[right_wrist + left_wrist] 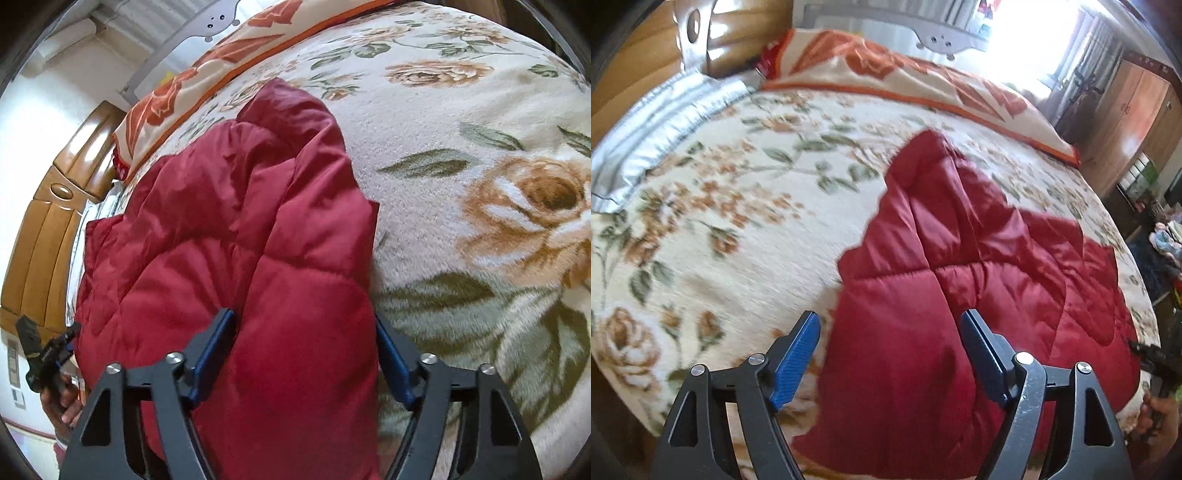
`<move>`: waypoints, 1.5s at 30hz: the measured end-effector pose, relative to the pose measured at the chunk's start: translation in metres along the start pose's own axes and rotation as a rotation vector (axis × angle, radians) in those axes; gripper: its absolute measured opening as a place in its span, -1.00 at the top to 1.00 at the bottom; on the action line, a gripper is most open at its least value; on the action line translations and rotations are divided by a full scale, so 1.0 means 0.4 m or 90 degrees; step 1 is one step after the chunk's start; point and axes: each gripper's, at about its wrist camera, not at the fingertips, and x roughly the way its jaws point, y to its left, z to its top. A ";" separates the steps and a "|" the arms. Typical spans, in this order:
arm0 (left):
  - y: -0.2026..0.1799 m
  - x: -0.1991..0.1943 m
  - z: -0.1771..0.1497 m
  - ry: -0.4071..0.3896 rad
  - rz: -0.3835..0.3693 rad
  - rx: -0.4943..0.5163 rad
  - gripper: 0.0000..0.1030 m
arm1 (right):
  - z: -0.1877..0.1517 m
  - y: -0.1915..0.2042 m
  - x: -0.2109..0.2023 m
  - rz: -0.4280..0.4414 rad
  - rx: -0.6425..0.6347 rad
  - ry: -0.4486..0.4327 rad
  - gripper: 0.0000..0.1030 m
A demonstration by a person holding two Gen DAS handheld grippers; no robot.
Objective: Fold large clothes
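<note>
A dark red quilted jacket (960, 266) lies on the flowered bed blanket (738, 229), with its sleeves laid in over the body. My left gripper (890, 325) hovers over the jacket's near left edge, its blue pads wide apart and nothing gripped. In the right wrist view the jacket (236, 229) fills the middle. My right gripper (304, 325) is open and straddles the jacket's right-hand fold, its right finger at the fabric's edge. The pads do not visibly pinch the cloth. The left gripper (44, 350) and its hand show at the far left.
A folded cream and orange blanket (905, 70) lies along the bed's far side. A silver pillow (657, 129) and a wooden headboard (48, 236) are at one end. Wooden wardrobes (1126, 110) stand beyond the bed. Bare flowered blanket (480, 221) lies to the jacket's right.
</note>
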 end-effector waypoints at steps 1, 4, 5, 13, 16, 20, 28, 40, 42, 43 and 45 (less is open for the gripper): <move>0.002 -0.015 0.004 -0.007 -0.001 -0.005 -0.53 | -0.001 -0.001 -0.005 -0.005 -0.001 -0.001 -0.41; 0.002 -0.052 0.005 -0.025 -0.007 -0.003 -0.53 | -0.007 0.001 -0.025 -0.011 0.007 -0.004 -0.44; -0.006 -0.063 0.004 -0.029 -0.010 0.003 -0.53 | -0.008 0.005 -0.034 -0.012 0.007 -0.008 -0.44; -0.091 -0.091 -0.006 -0.032 -0.046 0.065 -0.53 | 0.004 0.070 -0.154 -0.030 -0.039 -0.109 -0.44; -0.108 -0.078 -0.009 -0.023 -0.055 0.080 -0.53 | 0.014 0.102 -0.165 -0.028 -0.066 -0.118 -0.44; -0.137 -0.063 -0.010 -0.004 -0.068 0.093 -0.52 | 0.014 0.126 -0.150 -0.022 -0.082 -0.111 -0.45; -0.234 -0.003 0.004 0.036 -0.080 0.148 -0.52 | 0.013 0.239 -0.084 0.010 -0.139 -0.083 -0.45; -0.279 0.188 0.095 0.144 -0.007 0.133 -0.55 | 0.074 0.333 0.096 -0.067 -0.203 -0.018 -0.45; -0.273 0.210 0.121 0.156 0.011 0.125 -0.54 | 0.097 0.319 0.121 -0.077 -0.197 -0.004 -0.45; -0.269 0.223 0.136 0.163 0.017 0.119 -0.54 | 0.106 0.316 0.127 -0.085 -0.195 -0.003 -0.45; -0.264 0.247 0.161 0.171 0.041 0.112 -0.55 | 0.134 0.304 0.142 -0.108 -0.187 0.003 -0.46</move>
